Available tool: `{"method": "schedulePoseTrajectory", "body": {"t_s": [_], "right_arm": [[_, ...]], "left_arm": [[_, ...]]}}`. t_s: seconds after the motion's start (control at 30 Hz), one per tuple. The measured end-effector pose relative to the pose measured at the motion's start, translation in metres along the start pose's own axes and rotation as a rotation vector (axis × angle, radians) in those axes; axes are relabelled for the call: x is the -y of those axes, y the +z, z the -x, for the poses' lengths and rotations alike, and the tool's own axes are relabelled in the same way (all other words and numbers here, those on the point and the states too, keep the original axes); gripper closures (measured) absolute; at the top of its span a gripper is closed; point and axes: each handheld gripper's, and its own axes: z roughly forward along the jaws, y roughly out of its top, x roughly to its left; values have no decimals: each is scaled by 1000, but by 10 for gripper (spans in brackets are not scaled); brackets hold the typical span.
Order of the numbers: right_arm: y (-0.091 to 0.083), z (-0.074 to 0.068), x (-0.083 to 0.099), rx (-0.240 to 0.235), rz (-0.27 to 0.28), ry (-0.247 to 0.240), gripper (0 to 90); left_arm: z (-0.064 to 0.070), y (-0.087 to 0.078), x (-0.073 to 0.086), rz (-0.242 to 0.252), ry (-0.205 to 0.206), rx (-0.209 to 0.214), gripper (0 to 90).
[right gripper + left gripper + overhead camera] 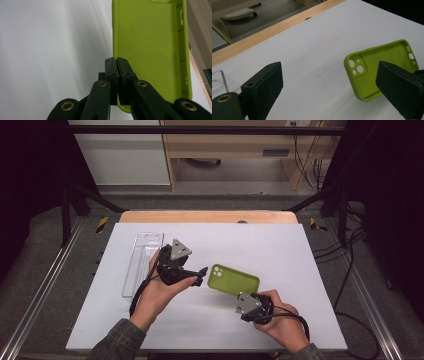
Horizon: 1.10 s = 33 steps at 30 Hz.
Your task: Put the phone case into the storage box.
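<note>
Right gripper [117, 60]: jaws pinched together on the side wall of the green phone case [234, 281], near its bottom corner. The case sits open side up on the white table sheet [280, 250], right of centre, camera cut-outs pointing toward the left gripper [199, 276].

Left gripper: jaws spread wide, holding nothing, hovering just beside the cut-out end of the case. In the left gripper view the case appears slightly lifted at that end; contact with the sheet cannot be told.

A clear plastic tray [142, 262] lies well apart at the left edge of the sheet.

Judgement, step in hand: a 2-gripper hold on the case.
1. Keep the right pinch steady; the wall is thin and soft, so it may fold.
2. Bring the left jaws astride the near rim, then close gently.
</note>
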Motion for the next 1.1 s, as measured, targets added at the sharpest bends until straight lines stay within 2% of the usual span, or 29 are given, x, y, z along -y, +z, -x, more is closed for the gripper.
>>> {"method": "schedulePoseTrajectory", "body": {"t_s": [0.33,0.43,0.63,0.83,1.1], "right_arm": [[0,0,1,-1,4,1,878],[0,0,0,1,6,-2,878],[0,0,0,-1,2,-7,878],[0,0,0,5,2,-8,878],[-2,0,-1,12,8,-11,878]], "left_arm": [[9,11,-3,-7,-1,23,75],[13,15,-4,-33,-4,40,90],[17,21,-4,-51,-5,44,95],[20,23,-5,-35,-13,36,177],[22,31,-5,-64,-22,56,261]]}}
